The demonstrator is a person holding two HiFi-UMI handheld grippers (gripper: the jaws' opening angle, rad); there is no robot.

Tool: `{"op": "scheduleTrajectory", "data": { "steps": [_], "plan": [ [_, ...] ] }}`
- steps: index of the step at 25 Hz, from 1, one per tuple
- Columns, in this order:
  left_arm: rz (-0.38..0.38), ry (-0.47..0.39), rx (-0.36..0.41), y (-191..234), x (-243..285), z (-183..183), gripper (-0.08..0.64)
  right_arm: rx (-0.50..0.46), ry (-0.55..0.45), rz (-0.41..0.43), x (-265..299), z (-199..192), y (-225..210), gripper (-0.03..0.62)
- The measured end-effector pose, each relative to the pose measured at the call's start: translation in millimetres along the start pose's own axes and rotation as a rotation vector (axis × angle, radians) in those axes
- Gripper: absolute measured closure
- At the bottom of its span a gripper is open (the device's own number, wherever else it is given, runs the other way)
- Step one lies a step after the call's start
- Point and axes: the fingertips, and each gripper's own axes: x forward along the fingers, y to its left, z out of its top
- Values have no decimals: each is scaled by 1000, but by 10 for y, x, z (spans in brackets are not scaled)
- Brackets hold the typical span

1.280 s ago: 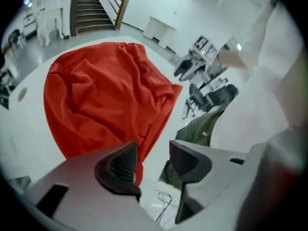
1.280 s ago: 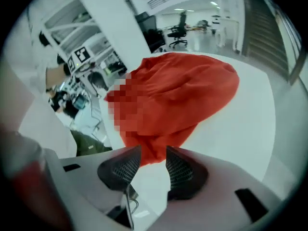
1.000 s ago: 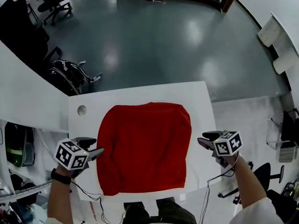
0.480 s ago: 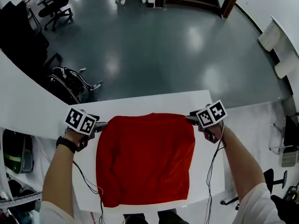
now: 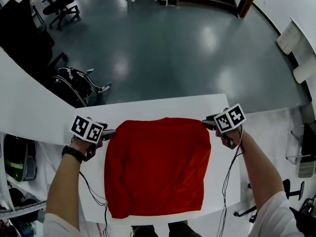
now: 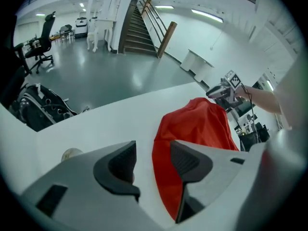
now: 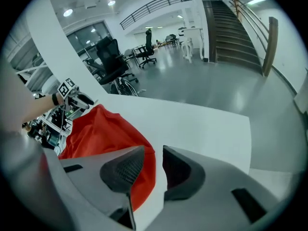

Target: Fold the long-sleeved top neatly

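Red long-sleeved top [image 5: 157, 167] lies spread flat on the white counter [image 5: 148, 107], lower centre of the head view, sleeves not visible. You're at its two far corners. Left gripper [image 6: 153, 157] is at the upper-left corner: jaws spread, the cloth edge runs between them against the right-hand pad, bare counter shows in the gap, no pinch. Right gripper [image 7: 153, 165] is at the upper-right corner: jaws have just been closing, cloth edge between them by the left-hand pad, a narrow gap remains, not clamped. Grey floor [image 5: 163, 43] fills the upper frame, office chair [image 5: 61, 1] at upper left.
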Motion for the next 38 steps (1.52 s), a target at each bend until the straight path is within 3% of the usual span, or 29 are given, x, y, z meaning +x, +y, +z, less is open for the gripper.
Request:
{"op": "scheduleTrajectory", "data": {
  "steps": [7, 11, 16, 25, 29, 32, 35, 38],
  "plan": [
    [-6, 49, 8, -36, 213, -16, 339, -43, 62, 8, 257, 10, 75, 460],
    [41, 100, 50, -58, 330, -86, 391, -88, 84, -15, 344, -19, 111, 496],
    [94, 124, 126, -46, 324, -118, 521, -168, 72, -41, 337, 4, 156, 535],
    [177, 98, 228, 91, 162, -72, 537, -205, -36, -66, 126, 50, 115, 551],
    [315, 10, 351, 173, 67, 119, 537, -271, -153, -113, -9, 241, 126, 552],
    [360, -35, 531, 44, -1, 144, 537, -409, -200, -135, -90, 265, 221, 554],
    [316, 40, 683, -112, 32, -66, 537, -535, -129, -127, -90, 71, 294, 554],
    [257, 146, 711, -143, 87, -287, 537, -578, -53, -110, -54, -84, 316, 554]
  ]
}}
